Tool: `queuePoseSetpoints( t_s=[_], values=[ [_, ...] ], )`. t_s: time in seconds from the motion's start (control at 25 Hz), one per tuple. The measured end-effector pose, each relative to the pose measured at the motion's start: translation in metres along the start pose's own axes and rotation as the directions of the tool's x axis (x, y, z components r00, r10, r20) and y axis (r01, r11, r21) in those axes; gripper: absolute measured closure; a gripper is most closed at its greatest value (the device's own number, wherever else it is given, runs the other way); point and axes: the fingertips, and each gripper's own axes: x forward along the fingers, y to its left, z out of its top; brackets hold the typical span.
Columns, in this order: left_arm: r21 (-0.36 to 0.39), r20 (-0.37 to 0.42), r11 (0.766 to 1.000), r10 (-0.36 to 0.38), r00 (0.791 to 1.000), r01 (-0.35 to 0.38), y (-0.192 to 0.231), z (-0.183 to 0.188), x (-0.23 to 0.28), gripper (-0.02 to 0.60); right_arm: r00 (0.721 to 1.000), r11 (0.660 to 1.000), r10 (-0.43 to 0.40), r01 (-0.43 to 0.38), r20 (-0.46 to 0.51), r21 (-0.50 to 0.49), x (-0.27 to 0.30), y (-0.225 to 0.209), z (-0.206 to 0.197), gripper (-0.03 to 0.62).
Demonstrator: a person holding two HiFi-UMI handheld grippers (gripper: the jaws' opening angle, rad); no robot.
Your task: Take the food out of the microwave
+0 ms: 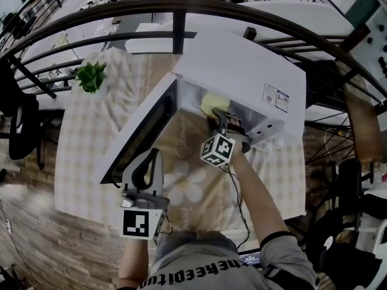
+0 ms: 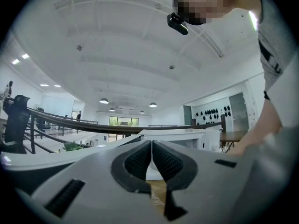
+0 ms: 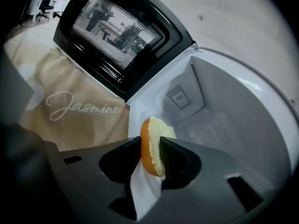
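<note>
The white microwave (image 1: 242, 71) stands on the table with its door (image 1: 142, 132) swung open to the left. In its cavity (image 3: 224, 125) a bun (image 3: 150, 139), orange crust with a pale cut face, stands on edge between the pads of my right gripper (image 3: 150, 155); both pads touch it. The head view shows the right gripper (image 1: 222, 121) reaching into the opening beside the pale food (image 1: 211, 103). My left gripper (image 1: 155, 156) is held in front of the door, its jaws together on nothing (image 2: 152, 160).
A beige tablecloth (image 3: 70, 111) with cursive lettering covers the table below the open door (image 3: 117, 36). A small green plant (image 1: 91, 76) stands at the table's far left corner. A dark curved railing (image 1: 181, 5) runs behind the table.
</note>
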Motion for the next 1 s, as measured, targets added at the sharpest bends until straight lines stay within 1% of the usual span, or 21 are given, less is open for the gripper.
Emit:
queuePoseSetpoints(
  t_s=[0.12,0.24,0.28,0.36,0.52,0.64,0.84,1.0],
  values=[
    [-0.004,0.011,1.000,0.002,1.000,-0.002,-0.002,0.004,-0.001,0.569,1.000,1.000,-0.005,0.005,0.018,0.018,-0.006,-0.004,0.006,0.476],
    [0.006,0.064,1.000,0.012,0.998,-0.012,-0.004,0.020,-0.001,0.569,0.999,0.999,-0.019,0.017,0.032,0.042,-0.015,-0.009,0.009,0.490],
    [0.008,0.071,1.000,0.012,0.997,-0.013,-0.005,0.023,-0.002,0.569,0.999,0.998,-0.027,0.025,0.041,0.052,-0.019,-0.011,0.010,0.493],
    [0.008,0.044,1.000,0.012,0.999,-0.012,-0.007,0.018,-0.006,0.569,0.997,0.996,-0.039,0.033,0.062,0.087,-0.027,-0.014,0.014,0.499],
    [0.019,0.059,0.999,0.029,0.998,-0.030,-0.009,0.025,-0.011,0.569,0.994,0.983,-0.042,0.023,0.103,0.181,-0.045,-0.022,0.022,0.503],
    [0.020,0.044,0.999,0.036,0.998,-0.037,-0.014,0.025,-0.017,0.569,0.990,0.965,-0.036,-0.002,0.140,0.263,-0.063,-0.026,0.028,0.507],
    [0.030,0.068,0.998,0.053,0.996,-0.055,-0.022,0.035,-0.025,0.569,0.978,0.923,-0.019,-0.063,0.209,0.379,-0.095,-0.033,0.037,0.510],
    [0.045,0.134,0.996,0.075,0.988,-0.082,-0.029,0.055,-0.030,0.569,0.965,0.886,-0.022,-0.102,0.261,0.453,-0.123,-0.037,0.042,0.510]
  ],
)
